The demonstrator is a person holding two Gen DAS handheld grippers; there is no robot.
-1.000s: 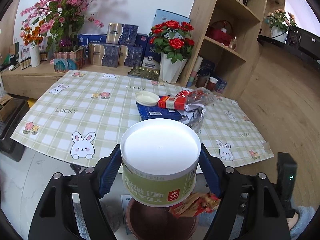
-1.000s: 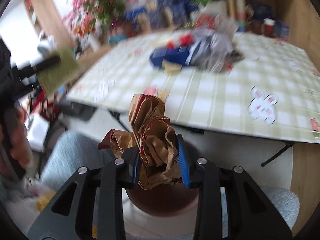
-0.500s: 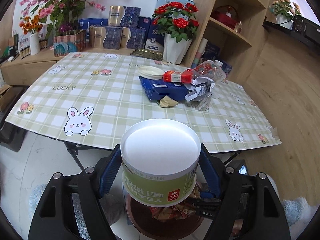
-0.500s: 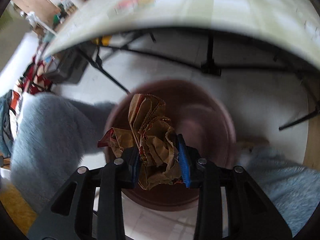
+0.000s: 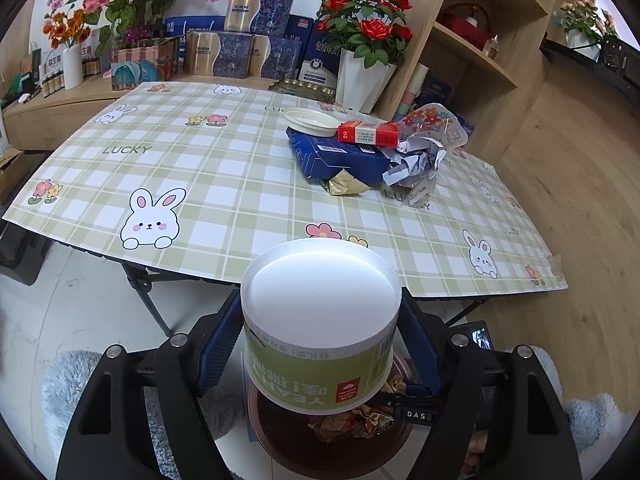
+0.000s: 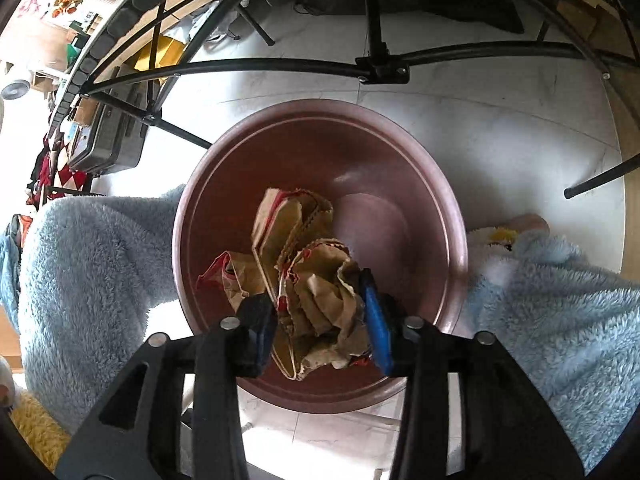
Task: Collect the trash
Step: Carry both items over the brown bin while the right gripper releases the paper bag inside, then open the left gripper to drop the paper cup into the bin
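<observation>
The right gripper (image 6: 322, 320) is squeezing a crumpled paper bag (image 6: 312, 280) over the brown bin (image 6: 448, 200), the left gripper (image 5: 320, 344) is squeezing a paper tub (image 5: 320, 320), and more trash (image 5: 360, 152) is waiting on the table (image 5: 180, 176).

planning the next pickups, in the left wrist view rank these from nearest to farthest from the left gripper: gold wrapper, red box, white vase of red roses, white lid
1. gold wrapper, at the near edge of the trash pile, ahead of the left gripper.
2. red box, on top of the pile, slightly right.
3. white lid, just behind the red box, slightly left; close to it.
4. white vase of red roses, beyond the table's far edge.
</observation>
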